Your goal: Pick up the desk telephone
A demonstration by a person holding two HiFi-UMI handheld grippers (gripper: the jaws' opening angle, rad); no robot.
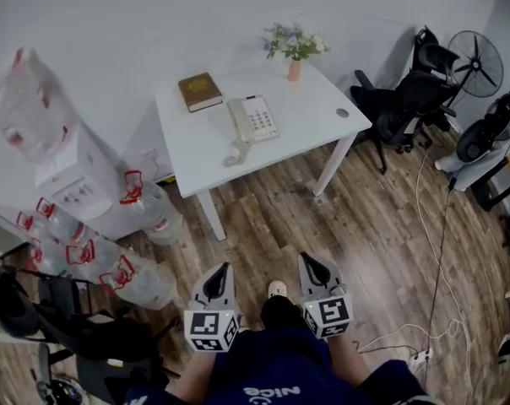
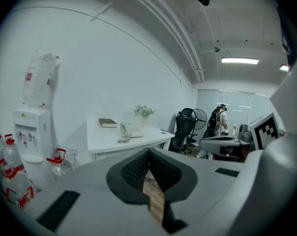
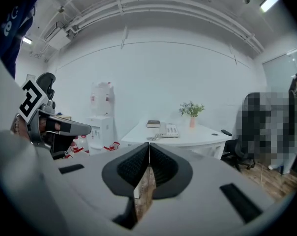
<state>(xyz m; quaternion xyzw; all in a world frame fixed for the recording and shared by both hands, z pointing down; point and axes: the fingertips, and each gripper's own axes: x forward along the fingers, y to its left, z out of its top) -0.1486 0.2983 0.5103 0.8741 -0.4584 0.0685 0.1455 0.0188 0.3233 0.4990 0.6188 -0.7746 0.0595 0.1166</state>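
Desk telephone (image 1: pixel 253 118) on white table (image 1: pixel 316 118), brown book (image 1: pixel 200 91) near, shirt lettering (image 1: pixel 272 392) unreadable

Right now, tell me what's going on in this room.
A person stands on the wood floor, short of the white table, with a two-jaw gripper in each hand. The left gripper and right gripper both point toward the table, with jaws together and nothing between them. The desk telephone lies untouched on the tabletop, with a brown book beside it and a vase of flowers near the far edge. The pickup has not begun.
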